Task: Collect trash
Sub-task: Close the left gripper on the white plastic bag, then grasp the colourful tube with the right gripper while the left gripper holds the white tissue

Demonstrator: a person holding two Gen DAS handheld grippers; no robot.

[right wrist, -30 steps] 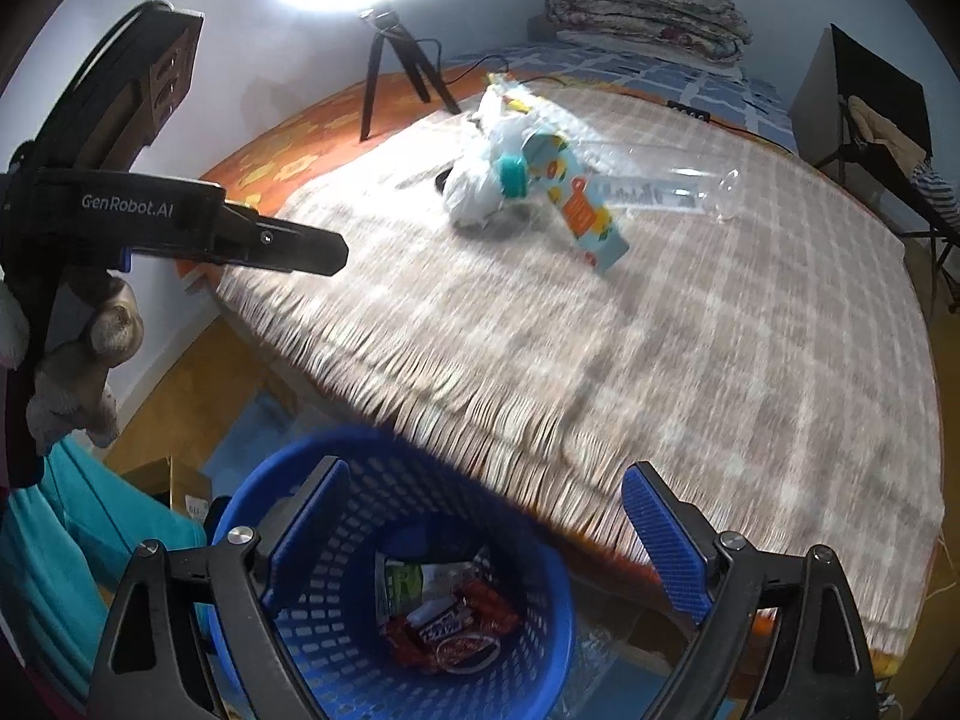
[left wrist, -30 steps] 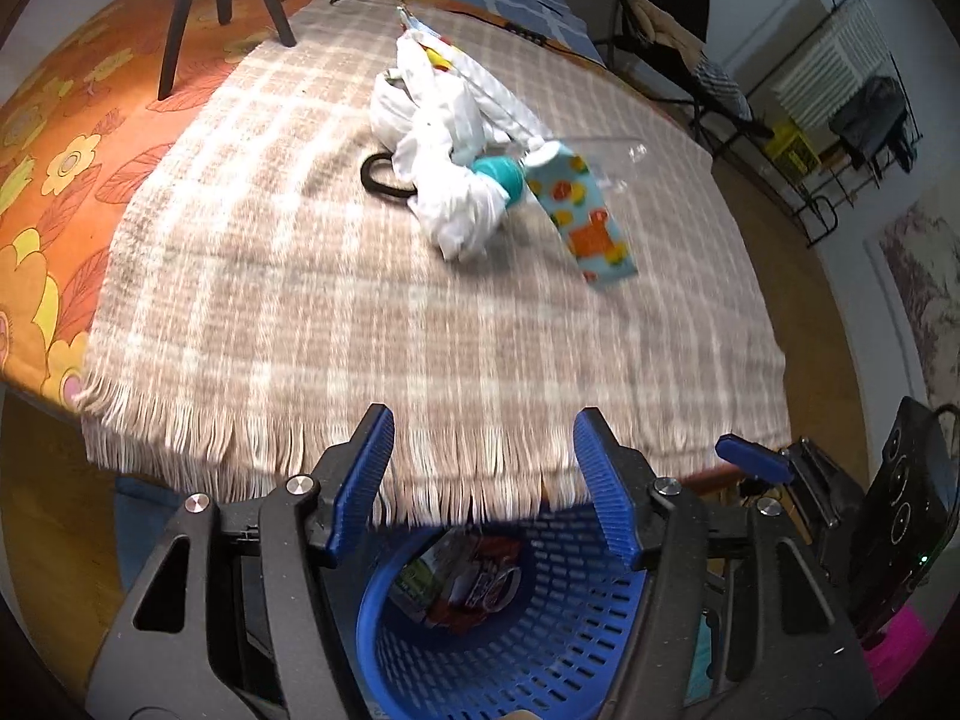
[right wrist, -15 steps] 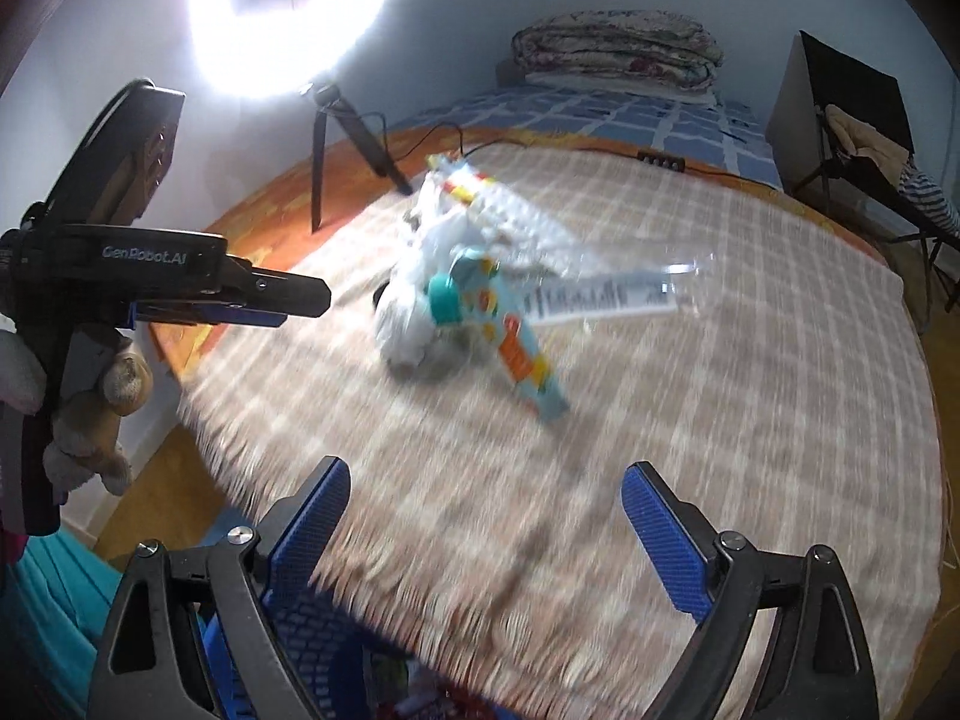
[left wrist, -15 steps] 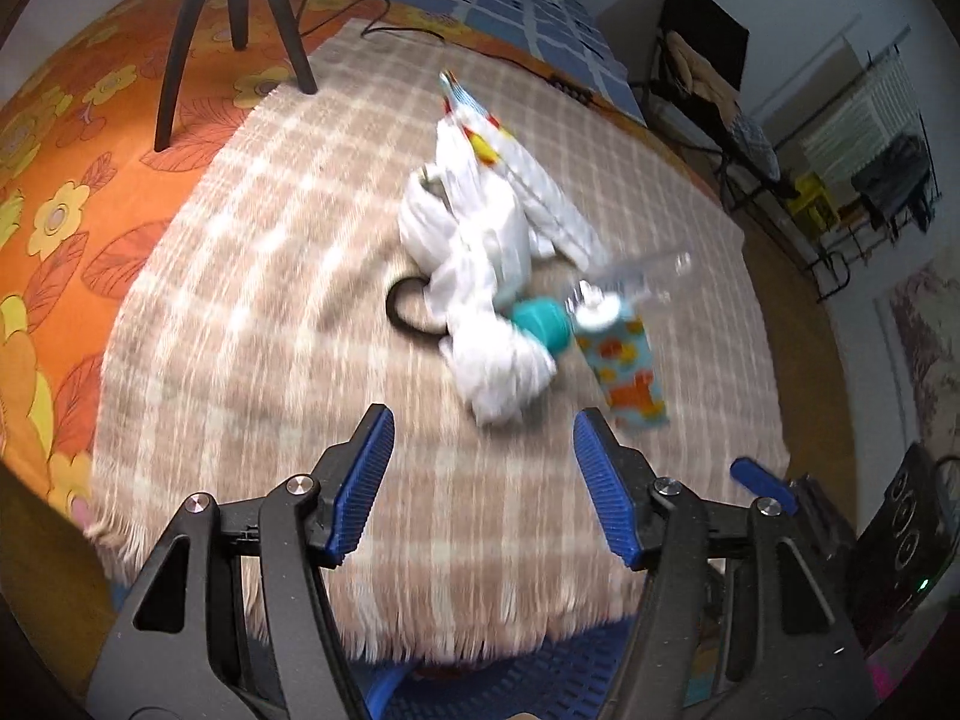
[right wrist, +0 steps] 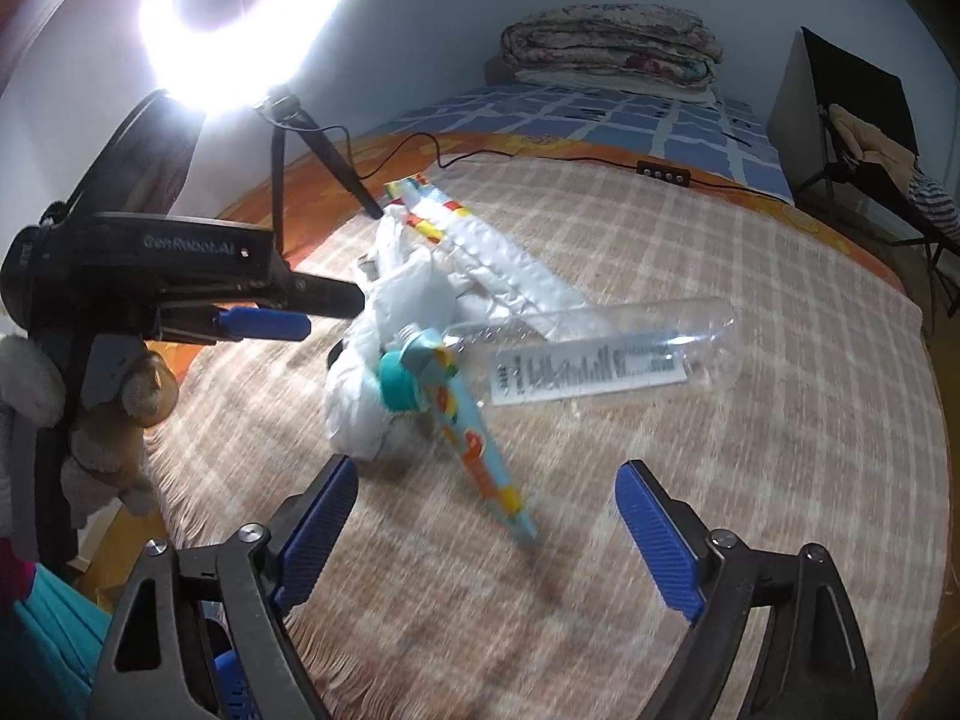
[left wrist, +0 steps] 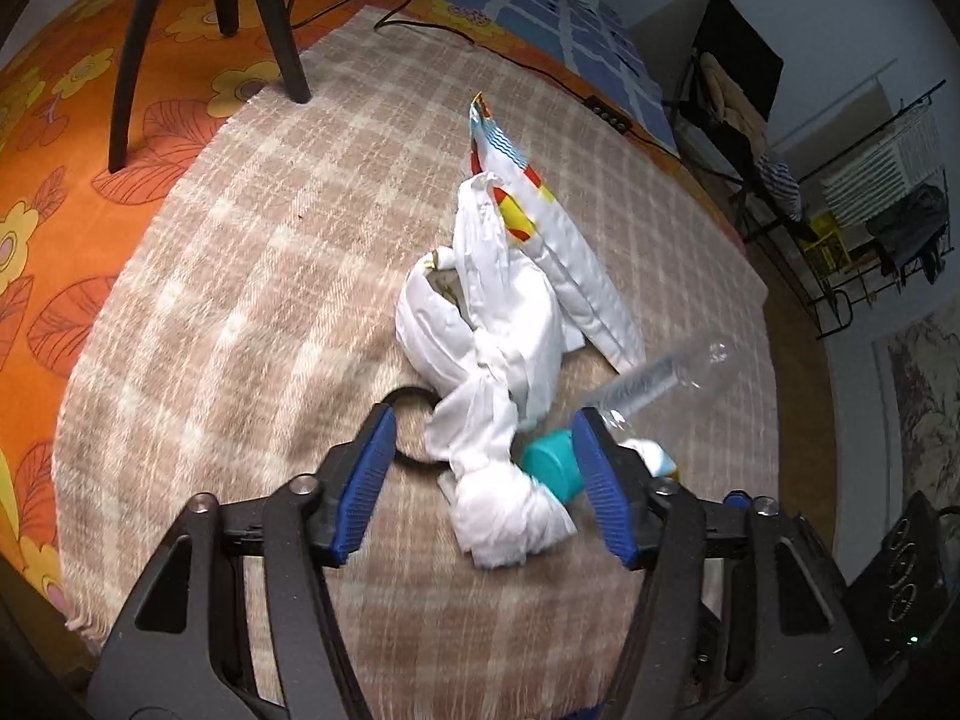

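A pile of trash lies on the checked blanket (left wrist: 240,276): a knotted white plastic bag (left wrist: 498,360), a white snack wrapper (left wrist: 564,252), a clear plastic bottle (right wrist: 606,348), a teal cap (left wrist: 552,471) and a colourful pouch (right wrist: 474,438). My left gripper (left wrist: 483,480) is open, its fingers either side of the bag's knotted end and the teal cap. My right gripper (right wrist: 486,516) is open and empty, just short of the pouch's near end. The left gripper also shows in the right wrist view (right wrist: 264,324).
A black ring (left wrist: 414,426) lies under the bag. A ring light on a tripod (right wrist: 282,138) stands at the blanket's far left, with a cable and switch (right wrist: 660,171) behind. A blue basket rim (right wrist: 234,690) shows below the bed edge. Folded quilts (right wrist: 612,48) lie at the back.
Both grippers have moved up from over the blue basket and forward over the blanket to the trash pile. The left gripper now straddles the white bag. Both stay open.
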